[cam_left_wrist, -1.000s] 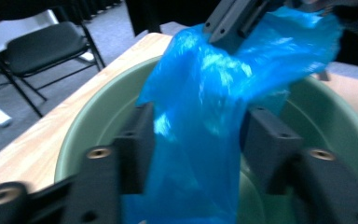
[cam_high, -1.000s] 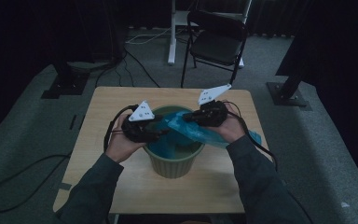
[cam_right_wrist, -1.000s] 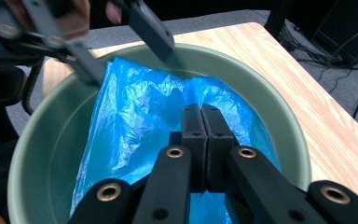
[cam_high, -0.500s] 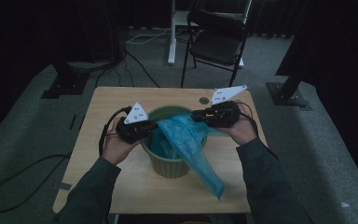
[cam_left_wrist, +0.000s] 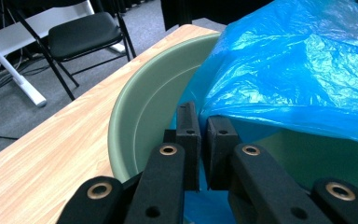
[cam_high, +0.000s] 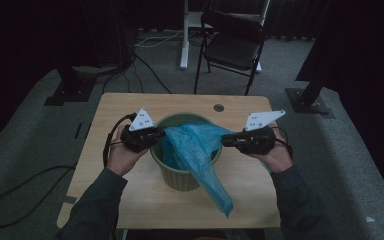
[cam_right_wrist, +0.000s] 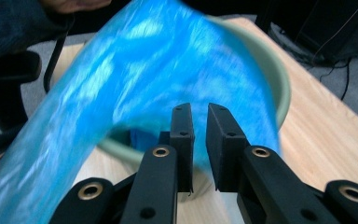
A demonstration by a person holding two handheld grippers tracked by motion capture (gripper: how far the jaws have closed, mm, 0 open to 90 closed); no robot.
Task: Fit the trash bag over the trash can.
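Blue bag (cam_high: 200, 150) edge between left jaws, probably right's too.

No readable text, label, brand, number or sign anywhere here: none on the blue bag (cam_high: 200, 150), the green bin (cam_high: 182, 177) or the desk (cam_high: 110, 110).

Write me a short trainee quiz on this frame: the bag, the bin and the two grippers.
1. True or false: the blue plastic bag lies folded flat on the table.
2. What does the bag's free end hang over?
A. the chair
B. the front rim of the green bin
C. the person's sleeve
3. Which edges of the bag do the left gripper and the right gripper pinch?

Key
1. False: it is stretched across the bin's mouth.
2. B
3. Opposite edges, one at each side of the bin.
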